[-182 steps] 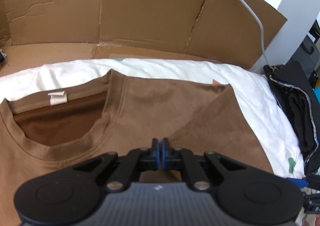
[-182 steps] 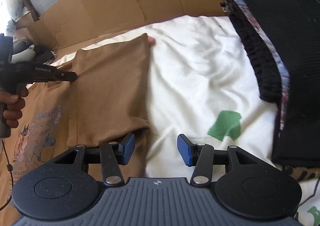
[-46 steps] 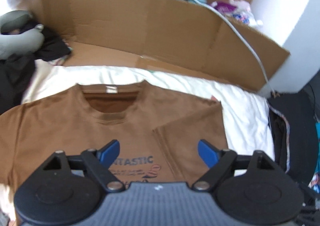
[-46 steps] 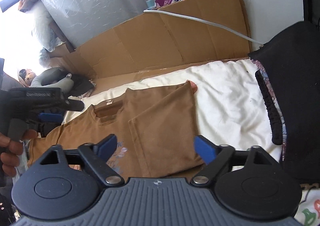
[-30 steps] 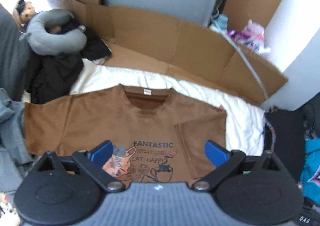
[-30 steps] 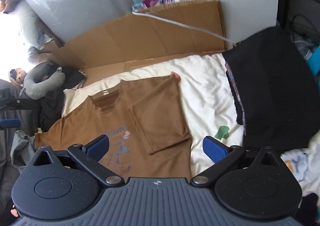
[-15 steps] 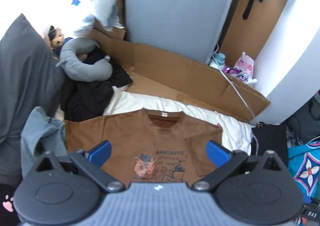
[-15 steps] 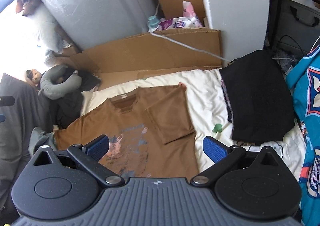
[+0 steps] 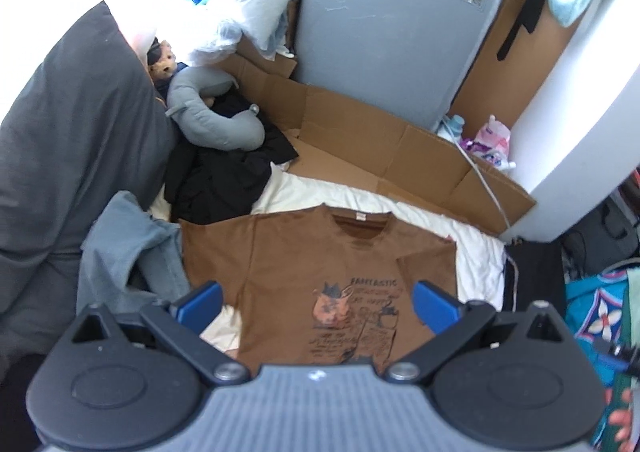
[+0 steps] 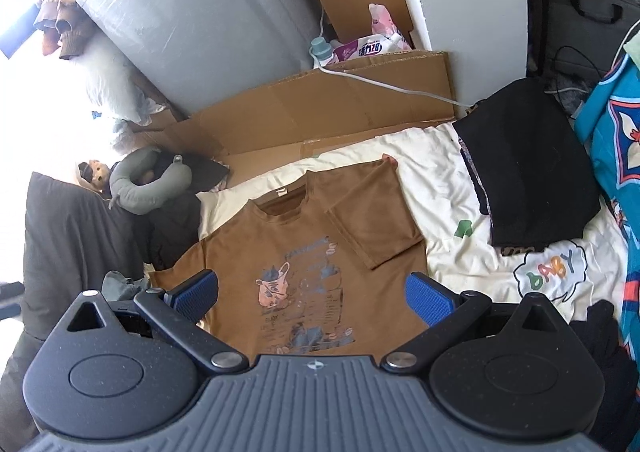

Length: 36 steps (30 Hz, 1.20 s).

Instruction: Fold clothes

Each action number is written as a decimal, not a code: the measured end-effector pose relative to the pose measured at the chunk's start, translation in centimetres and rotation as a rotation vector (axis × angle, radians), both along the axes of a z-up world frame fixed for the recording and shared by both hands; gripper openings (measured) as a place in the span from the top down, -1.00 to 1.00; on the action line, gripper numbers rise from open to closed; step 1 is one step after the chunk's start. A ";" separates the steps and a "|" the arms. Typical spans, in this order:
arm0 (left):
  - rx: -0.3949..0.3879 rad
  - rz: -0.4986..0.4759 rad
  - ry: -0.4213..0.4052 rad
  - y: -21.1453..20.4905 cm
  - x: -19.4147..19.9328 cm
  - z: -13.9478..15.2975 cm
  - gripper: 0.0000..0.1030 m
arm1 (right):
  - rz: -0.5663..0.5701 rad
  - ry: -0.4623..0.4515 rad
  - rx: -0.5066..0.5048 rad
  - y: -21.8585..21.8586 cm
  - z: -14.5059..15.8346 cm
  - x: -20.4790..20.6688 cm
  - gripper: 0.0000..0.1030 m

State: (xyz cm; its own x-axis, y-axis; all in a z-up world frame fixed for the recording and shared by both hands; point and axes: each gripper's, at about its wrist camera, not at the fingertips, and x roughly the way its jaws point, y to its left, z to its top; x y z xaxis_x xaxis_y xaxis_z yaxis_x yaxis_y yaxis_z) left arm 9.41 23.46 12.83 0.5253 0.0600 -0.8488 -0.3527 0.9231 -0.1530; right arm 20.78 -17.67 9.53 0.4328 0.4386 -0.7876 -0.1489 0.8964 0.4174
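White bedding (image 9: 476, 252) printed with small coloured shapes covers the bed, and on it a brown T-shirt (image 9: 304, 252) lies face up and flat, collar toward the far side, its cat-and-cup print and the word FANTASTIC showing. One sleeve (image 10: 372, 220) on the shirt's right-hand side as seen from the foot is folded in over the chest; the other sleeve (image 9: 212, 248) is spread out flat toward the heap of clothes.

Both grippers are held high above the shirt, touching nothing. The left gripper (image 9: 318, 302) has its blue pads spread wide with nothing between them, and the right gripper (image 10: 312, 294) is likewise released and empty.

Just beside the spread sleeve sits a grey-blue garment (image 9: 128, 252), and past it a pile of black clothes (image 9: 224, 180) with a grey neck pillow (image 9: 216, 124) on top. A dark grey pillow (image 9: 68, 148) stands further out on that side. Flattened cardboard (image 9: 384, 156) lines the far edge of the bed, with a white cable (image 10: 384, 86) draped over it. Opposite, a folded black garment (image 10: 524, 168) lies on the bedding, apart from the shirt. Behind the cardboard stands a large grey appliance (image 9: 396, 20) wrapped in film.
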 end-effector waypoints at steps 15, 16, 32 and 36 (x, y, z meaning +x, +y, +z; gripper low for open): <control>-0.011 0.025 -0.039 3.9 -6.0 -2.5 -0.99 | 0.076 -0.059 -0.031 5.3 -0.6 -3.6 -0.99; -0.003 0.030 -0.040 4.0 -6.3 -2.6 -0.99 | 0.082 -0.054 -0.031 5.8 -1.0 -3.7 -0.99; 0.028 0.094 -0.025 7.5 -3.6 -12.3 -0.97 | 0.239 -0.075 0.023 14.4 -10.8 -3.0 -0.99; 0.008 0.072 -0.037 8.4 -1.7 -16.1 -0.87 | 0.243 -0.084 0.055 15.8 -14.1 -2.6 -0.99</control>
State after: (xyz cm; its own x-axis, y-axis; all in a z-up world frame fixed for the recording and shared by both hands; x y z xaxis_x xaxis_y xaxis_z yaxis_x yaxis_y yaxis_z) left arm 7.70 31.86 -3.32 0.5506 0.1055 -0.8281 -0.4122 0.8970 -0.1597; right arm 18.21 -1.86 -4.57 0.3719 0.5787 -0.7258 -0.3935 0.8064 0.4414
